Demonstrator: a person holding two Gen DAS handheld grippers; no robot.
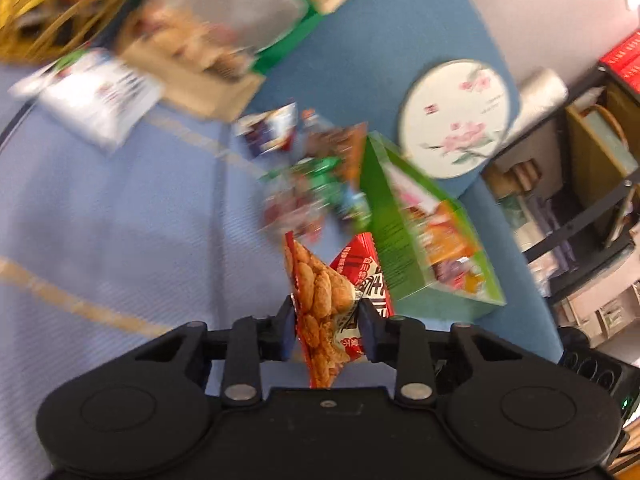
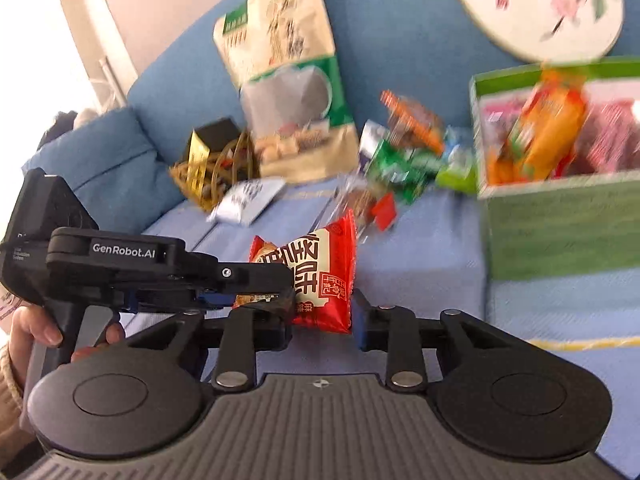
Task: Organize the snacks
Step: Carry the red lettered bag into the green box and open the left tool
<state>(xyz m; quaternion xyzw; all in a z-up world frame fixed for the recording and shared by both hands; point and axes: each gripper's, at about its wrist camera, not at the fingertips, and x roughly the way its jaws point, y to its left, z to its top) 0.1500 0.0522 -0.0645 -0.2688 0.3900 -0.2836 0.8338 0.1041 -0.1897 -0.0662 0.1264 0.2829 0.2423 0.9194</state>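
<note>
**Both grippers on one red packet**

The left gripper (image 1: 327, 322) has its jaws nearly closed, pinching the red packet (image 1: 320, 304) by its crimped end; the biscuit-printed face stands on edge between the pads. In the right wrist view the right gripper (image 2: 322, 316) has its jaws partly open across the same packet's width, its right pad at the packet's edge; whether the left pad presses it I cannot tell, since the left gripper's tip crosses there. A hand (image 2: 24, 330) grips the left tool's handle.

Ahead of the jaws lies a blurred heap of small snacks (image 2: 404, 156). Ahead and right stands the green box (image 2: 560, 236), already holding packets. Ahead and left a large pouch (image 2: 288, 72) leans on the blue sofa (image 2: 400, 32).
</note>
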